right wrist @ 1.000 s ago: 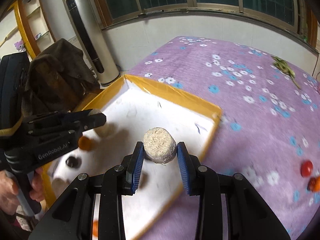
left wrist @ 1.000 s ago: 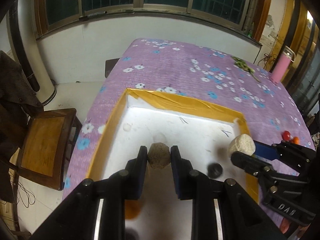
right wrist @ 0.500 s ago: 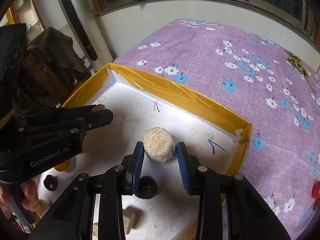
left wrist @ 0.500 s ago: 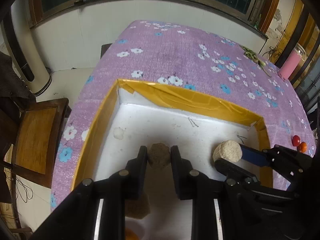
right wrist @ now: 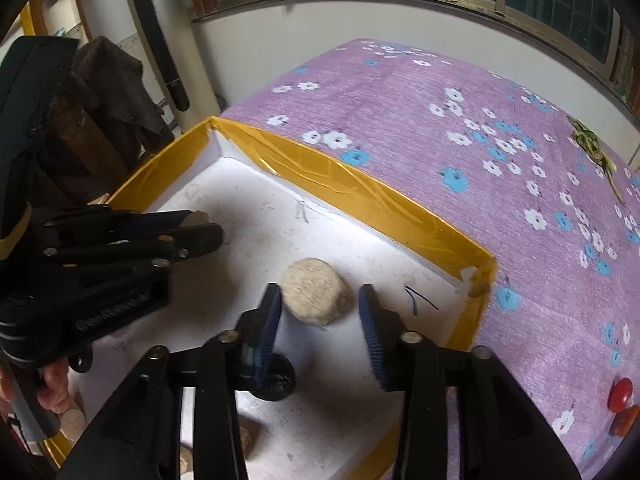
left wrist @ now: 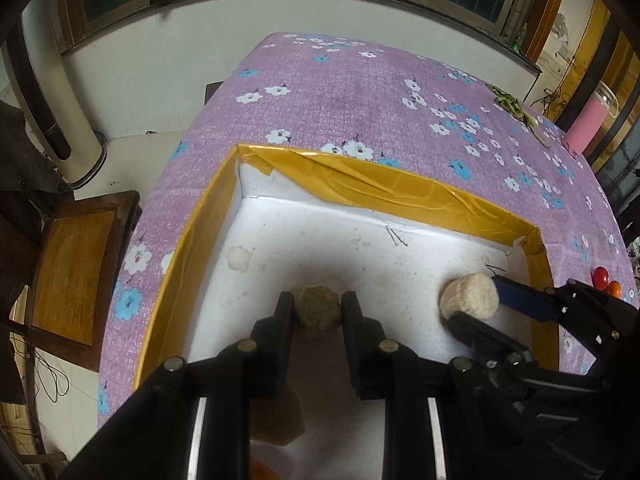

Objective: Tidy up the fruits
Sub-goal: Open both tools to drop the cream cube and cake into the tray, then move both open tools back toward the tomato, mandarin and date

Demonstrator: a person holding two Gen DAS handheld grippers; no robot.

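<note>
- Since the earlier frame: both grippers lowered into yellow-rimmed white tray (right wrist: 352, 184); right gripper (right wrist: 320, 312) jaws just opening, pale round fruit (right wrist: 314, 297) set on tray floor between them, blue pads clear of it.
- Left gripper (left wrist: 318, 312) clamped narrow on brownish lumpy fruit (left wrist: 318, 314), low over tray floor, not released.
- Already in tray: dark round fruit (right wrist: 276, 380), tan pieces along near edge.
- Left out on purple floral cloth (right wrist: 440, 112): red fruit (right wrist: 620, 394) and orange one (right wrist: 626, 420) beside it.
- Judged partly done; left release, then those two.
</note>
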